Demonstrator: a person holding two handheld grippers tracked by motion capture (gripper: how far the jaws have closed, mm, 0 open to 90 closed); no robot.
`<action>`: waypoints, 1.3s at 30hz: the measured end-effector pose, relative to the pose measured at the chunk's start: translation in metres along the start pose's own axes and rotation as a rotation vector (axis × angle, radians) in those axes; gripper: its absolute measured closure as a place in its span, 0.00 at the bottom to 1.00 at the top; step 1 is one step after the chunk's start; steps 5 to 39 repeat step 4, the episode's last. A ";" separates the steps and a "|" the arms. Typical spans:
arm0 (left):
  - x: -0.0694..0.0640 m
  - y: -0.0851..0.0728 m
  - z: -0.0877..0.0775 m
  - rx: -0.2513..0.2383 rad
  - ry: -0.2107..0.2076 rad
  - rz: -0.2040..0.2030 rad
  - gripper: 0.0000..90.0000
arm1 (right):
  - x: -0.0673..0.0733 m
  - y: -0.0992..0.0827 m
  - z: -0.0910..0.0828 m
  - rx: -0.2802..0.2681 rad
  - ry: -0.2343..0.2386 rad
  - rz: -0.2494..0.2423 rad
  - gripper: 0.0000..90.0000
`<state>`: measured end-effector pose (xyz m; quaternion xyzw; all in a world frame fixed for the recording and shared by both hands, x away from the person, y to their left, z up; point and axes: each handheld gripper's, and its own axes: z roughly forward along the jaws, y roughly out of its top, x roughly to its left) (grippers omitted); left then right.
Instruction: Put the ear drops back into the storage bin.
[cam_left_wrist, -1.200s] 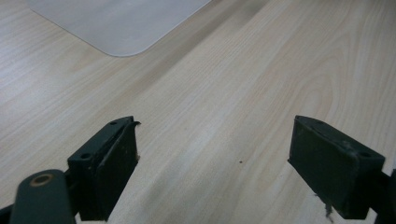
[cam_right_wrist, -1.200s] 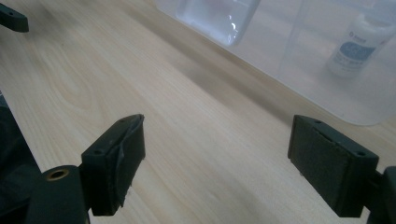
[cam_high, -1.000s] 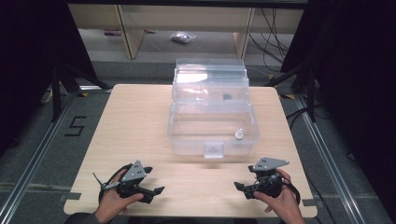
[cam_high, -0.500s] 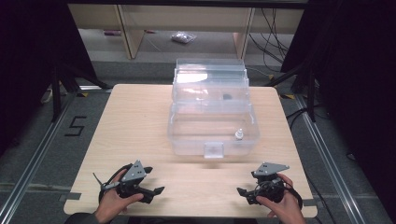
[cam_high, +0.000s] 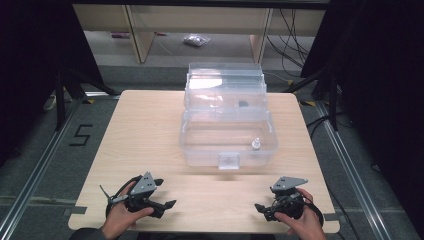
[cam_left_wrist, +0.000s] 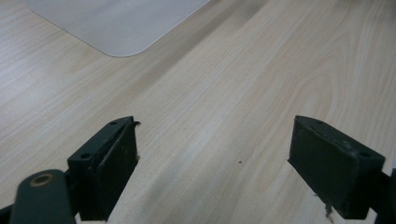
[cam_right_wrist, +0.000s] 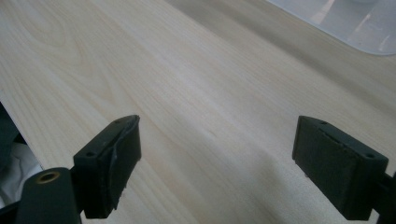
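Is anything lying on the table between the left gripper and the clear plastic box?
No. In the high view, only bare wood lies between the left gripper and the clear plastic box. The left gripper view shows the same bare table.

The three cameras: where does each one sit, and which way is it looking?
High view: fixed above the person's side, looking forward and down on the table and clear box; both hands and tongs show, left tongs, right tongs.
Left gripper view: rides the left tongs, looking along open jaws at the tabletop.
Right gripper view: same on the right tongs.
Both gripper views share the wood and a box corner.
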<state>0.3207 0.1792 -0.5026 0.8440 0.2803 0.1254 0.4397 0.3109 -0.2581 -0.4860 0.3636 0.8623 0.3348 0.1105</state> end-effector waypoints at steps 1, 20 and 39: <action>0.000 0.000 0.000 0.001 0.000 0.000 0.16 | 0.000 0.000 -0.001 0.001 -0.015 0.000 0.18; 0.000 0.000 0.000 0.000 0.000 0.000 0.17 | 0.000 0.000 -0.003 0.022 -0.010 0.037 0.18; 0.000 0.000 0.000 0.000 0.000 0.000 0.17 | 0.000 0.000 -0.003 0.022 -0.010 0.037 0.18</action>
